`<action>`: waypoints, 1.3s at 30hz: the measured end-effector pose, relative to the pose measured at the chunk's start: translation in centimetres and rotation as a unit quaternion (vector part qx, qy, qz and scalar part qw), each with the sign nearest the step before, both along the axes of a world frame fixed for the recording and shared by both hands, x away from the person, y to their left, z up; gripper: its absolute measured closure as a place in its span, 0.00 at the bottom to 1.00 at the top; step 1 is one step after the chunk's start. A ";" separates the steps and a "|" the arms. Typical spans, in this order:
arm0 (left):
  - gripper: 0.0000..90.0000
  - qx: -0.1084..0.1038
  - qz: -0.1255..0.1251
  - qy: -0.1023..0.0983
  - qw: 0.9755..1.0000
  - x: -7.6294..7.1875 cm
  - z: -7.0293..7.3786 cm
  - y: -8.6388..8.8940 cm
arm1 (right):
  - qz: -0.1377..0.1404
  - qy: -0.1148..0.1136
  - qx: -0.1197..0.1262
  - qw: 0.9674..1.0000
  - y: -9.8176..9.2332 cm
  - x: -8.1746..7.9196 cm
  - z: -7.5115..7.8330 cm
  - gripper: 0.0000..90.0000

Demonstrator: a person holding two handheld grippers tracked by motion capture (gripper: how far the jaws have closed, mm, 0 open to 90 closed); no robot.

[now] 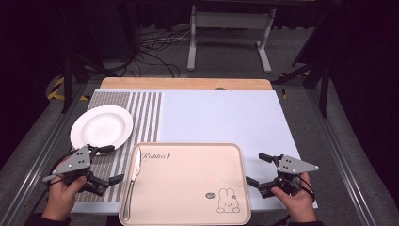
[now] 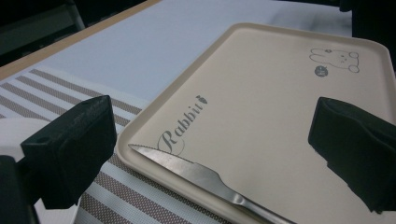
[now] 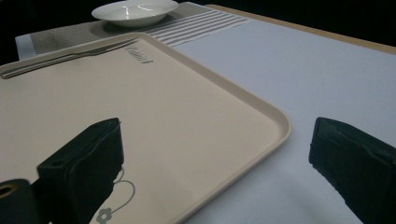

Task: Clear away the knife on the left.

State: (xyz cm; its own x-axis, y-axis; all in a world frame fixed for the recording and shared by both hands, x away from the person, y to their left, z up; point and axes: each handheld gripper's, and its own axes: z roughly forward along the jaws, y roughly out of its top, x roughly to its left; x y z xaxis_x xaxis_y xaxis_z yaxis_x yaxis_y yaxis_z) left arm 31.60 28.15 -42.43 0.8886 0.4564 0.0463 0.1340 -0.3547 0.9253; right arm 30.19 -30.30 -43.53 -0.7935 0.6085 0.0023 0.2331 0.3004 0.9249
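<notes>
A beige tray (image 1: 197,188) with a rabbit drawing lies at the table's near edge. A metal knife (image 1: 133,179) rests along its left rim, blade pointing away. A white plate (image 1: 101,127) stands on the striped placemat (image 1: 141,117) behind it. My left gripper (image 1: 112,164) is open just left of the tray, nothing between its jaws. In the left gripper view the knife (image 2: 196,175) and tray (image 2: 271,107) lie ahead. My right gripper (image 1: 258,170) is open at the tray's right rim. The right gripper view shows the tray corner (image 3: 261,116) between the jaws and the plate (image 3: 134,12) far off.
A pale blue mat (image 1: 226,115) covers the table's middle and right. A wooden table edge (image 1: 186,84) runs along the back. Beyond it on the floor stand a white frame (image 1: 230,28) and loose cables (image 1: 155,52).
</notes>
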 end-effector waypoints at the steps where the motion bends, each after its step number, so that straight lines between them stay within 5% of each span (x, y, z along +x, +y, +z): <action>1: 0.02 -0.002 0.002 -0.001 1.000 -0.1 -0.3 0.3 | -0.001 0.000 0.001 1.000 0.0 0.0 0.0 0.04; 10: 0.03 -0.050 0.034 -0.006 0.998 -1.2 -2.5 2.8 | -0.014 -0.007 0.018 1.000 -0.5 -0.4 -0.4 0.04; 19: 0.03 -0.068 0.056 -0.004 0.996 -1.7 -3.5 4.3 | -0.024 -0.009 0.026 0.999 -1.1 -0.8 -0.8 0.04; 22: 0.03 -0.054 0.059 -0.015 0.997 -1.7 -4.0 4.4 | -0.027 -0.011 0.030 0.999 -1.3 -0.9 -1.0 0.04; 26: 0.03 -0.062 0.058 0.001 0.996 -1.7 -4.8 4.6 | -0.032 -0.013 0.032 0.999 -1.3 -1.0 -1.4 0.04; 39: 0.03 -0.059 0.065 0.010 0.996 -1.7 -4.9 4.5 | -0.036 -0.015 0.032 0.999 -1.3 -0.9 -1.7 0.04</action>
State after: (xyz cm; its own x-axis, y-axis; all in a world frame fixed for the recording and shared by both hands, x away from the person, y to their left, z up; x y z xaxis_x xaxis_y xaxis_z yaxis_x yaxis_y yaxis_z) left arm 29.91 32.64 -47.38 0.8213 0.5696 -0.0311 0.1901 -0.2220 0.9563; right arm 29.32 -31.61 -45.20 -0.7478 0.6636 0.0195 0.2238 0.2244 0.9484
